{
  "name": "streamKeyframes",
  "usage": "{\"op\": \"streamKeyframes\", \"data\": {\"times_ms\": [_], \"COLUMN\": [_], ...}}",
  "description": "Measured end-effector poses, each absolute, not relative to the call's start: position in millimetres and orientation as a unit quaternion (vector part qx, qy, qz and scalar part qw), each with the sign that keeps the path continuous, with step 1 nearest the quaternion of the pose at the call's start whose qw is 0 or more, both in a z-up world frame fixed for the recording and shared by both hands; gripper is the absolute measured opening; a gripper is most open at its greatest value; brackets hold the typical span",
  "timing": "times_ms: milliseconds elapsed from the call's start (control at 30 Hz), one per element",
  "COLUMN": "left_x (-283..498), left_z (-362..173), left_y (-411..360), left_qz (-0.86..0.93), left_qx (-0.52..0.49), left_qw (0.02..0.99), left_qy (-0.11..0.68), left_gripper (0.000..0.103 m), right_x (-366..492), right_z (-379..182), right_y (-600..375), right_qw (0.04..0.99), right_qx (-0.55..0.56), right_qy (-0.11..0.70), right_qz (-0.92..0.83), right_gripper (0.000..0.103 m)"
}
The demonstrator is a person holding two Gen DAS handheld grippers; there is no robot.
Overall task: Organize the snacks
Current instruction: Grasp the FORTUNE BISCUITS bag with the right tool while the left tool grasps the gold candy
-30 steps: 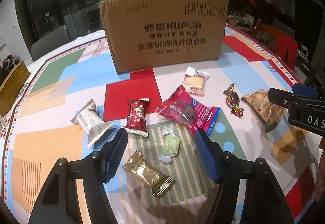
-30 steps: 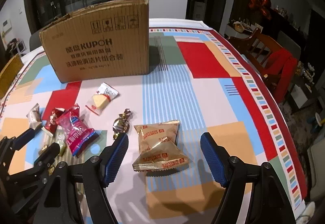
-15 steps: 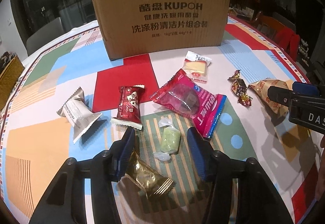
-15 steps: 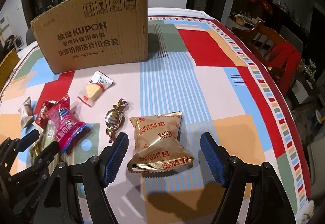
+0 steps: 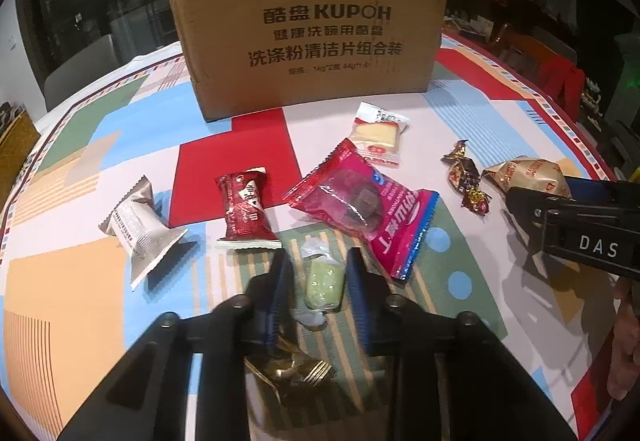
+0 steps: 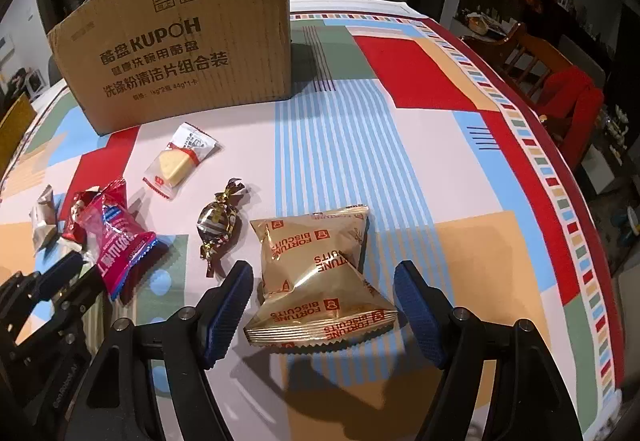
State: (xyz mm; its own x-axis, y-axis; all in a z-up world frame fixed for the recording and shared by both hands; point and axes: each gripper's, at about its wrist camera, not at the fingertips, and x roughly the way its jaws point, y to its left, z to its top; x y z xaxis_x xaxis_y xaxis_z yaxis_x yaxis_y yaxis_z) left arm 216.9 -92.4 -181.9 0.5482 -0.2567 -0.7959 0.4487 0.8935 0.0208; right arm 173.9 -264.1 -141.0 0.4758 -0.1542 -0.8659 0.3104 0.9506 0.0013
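My left gripper (image 5: 318,291) has its blue pads close on both sides of a small green candy (image 5: 323,283) lying on the tablecloth; I cannot tell whether the pads touch it. A gold-wrapped candy (image 5: 290,371) lies under the gripper. My right gripper (image 6: 324,305) is open, its pads either side of a gold Fortune Biscuits bag (image 6: 320,273). A cardboard box (image 5: 308,29) stands upright at the back and also shows in the right wrist view (image 6: 180,37).
Other snacks lie loose: a silver pack (image 5: 140,233), a dark red pack (image 5: 245,207), a pink-red bag (image 5: 364,211), a cheese-coloured pack (image 5: 378,135), a brown twist candy (image 5: 466,177). A wooden chair (image 6: 560,81) stands right of the table.
My left gripper moved forward and narrowed around the green candy. My right gripper moved forward so the gold biscuit bag now sits between its open pads.
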Motion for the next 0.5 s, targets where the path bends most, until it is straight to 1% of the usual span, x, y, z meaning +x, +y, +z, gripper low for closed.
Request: {"op": "streamKeyframes", "data": {"times_ms": [67,100,133,300,500], "left_x": [217.1,217.0,216.8,214.8,212.8], "left_z": [-181.5,-181.5,-181.5,-181.7,-178.8], "left_y": [-92.9,-92.8,-92.9,-92.5,-89.9], "left_qz": [-0.206,-0.206,-0.206,-0.205,-0.199], "left_qx": [0.111,0.112,0.112,0.114,0.111], "left_qw": [0.871,0.871,0.872,0.872,0.874], "left_qy": [0.431,0.431,0.431,0.429,0.429], "left_gripper": [0.022,0.021,0.020,0.020,0.019], "right_x": [173.9,174.2,174.3,173.2,171.9], "right_z": [-141.4,-141.8,-142.4,-144.2,-140.5], "right_y": [-265.0,-265.4,-265.6,-266.8,-264.8], "right_qw": [0.855,0.855,0.854,0.853,0.855], "right_qx": [0.082,0.083,0.084,0.092,0.090], "right_qy": [0.494,0.494,0.495,0.497,0.494], "right_qz": [-0.135,-0.134,-0.133,-0.130,-0.126], "right_gripper": [0.072,0.068,0.068,0.064,0.061]}}
